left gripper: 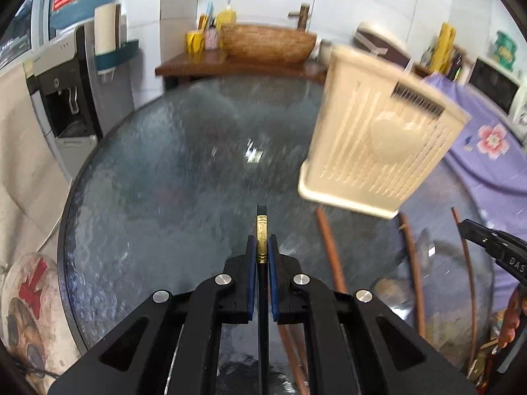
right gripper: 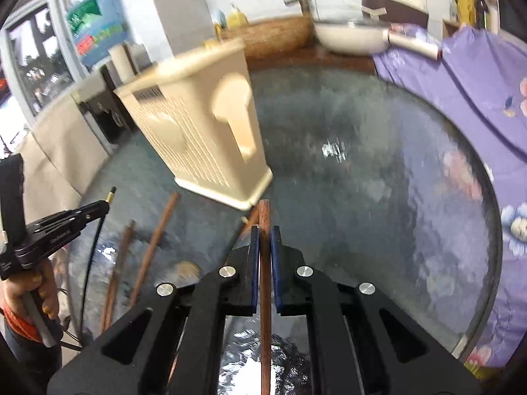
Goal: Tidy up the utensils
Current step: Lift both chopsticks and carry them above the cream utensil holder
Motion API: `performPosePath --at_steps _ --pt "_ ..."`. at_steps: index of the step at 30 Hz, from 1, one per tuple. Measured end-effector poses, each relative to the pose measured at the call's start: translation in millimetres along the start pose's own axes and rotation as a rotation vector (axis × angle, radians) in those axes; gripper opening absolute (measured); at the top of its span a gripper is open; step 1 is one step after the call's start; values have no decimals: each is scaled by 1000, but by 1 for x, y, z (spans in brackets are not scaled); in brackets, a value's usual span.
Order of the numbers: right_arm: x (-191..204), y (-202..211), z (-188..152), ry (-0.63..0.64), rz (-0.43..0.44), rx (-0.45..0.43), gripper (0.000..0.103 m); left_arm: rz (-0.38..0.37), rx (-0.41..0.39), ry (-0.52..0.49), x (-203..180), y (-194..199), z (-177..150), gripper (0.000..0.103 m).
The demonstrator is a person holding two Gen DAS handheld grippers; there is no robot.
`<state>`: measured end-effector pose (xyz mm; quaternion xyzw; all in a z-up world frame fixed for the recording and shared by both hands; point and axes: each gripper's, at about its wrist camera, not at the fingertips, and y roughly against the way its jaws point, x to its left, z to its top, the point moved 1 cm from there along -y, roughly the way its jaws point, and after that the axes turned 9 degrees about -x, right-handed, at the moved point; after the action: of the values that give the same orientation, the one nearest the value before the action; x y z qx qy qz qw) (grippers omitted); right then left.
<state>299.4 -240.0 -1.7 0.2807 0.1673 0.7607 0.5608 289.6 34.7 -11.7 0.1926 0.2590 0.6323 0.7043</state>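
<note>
My left gripper [left gripper: 262,247] is shut on a black chopstick with a gold end [left gripper: 262,230], held above the round glass table [left gripper: 148,181]. My right gripper [right gripper: 264,235] is shut on a brown wooden chopstick [right gripper: 264,217]. A cream slotted utensil holder [left gripper: 378,138] stands on the table ahead and to the right of the left gripper; in the right wrist view the holder [right gripper: 197,131] is ahead and to the left. Several brown chopsticks [left gripper: 331,256] lie on the glass near the holder's base, also in the right wrist view [right gripper: 154,247].
A wooden counter [left gripper: 230,62] with a woven basin, yellow cup and bottles stands behind the table. A water dispenser [left gripper: 66,92] is at the left. A purple flowered cloth [right gripper: 477,98] covers furniture on the right, with a white pan [right gripper: 352,36] beyond.
</note>
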Motion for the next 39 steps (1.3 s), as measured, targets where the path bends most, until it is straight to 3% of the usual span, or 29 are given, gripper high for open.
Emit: performPosePath --at_steps 8,14,31,33,34,39 --pt "6 59 30 31 108 -143 7 -76 -168 -20 -9 55 28 7" --pt "11 98 47 69 138 -222 7 -136 -240 -17 -18 91 42 7" --pt "23 132 64 122 186 -279 7 -199 -308 -40 -31 126 58 7" --pt "24 136 69 126 198 -289 6 -201 -323 -41 -32 130 63 7" --pt "26 139 72 131 205 -296 0 -205 -325 -40 -33 130 66 7" --pt "39 144 89 167 225 -312 0 -209 -355 -68 -44 135 82 7"
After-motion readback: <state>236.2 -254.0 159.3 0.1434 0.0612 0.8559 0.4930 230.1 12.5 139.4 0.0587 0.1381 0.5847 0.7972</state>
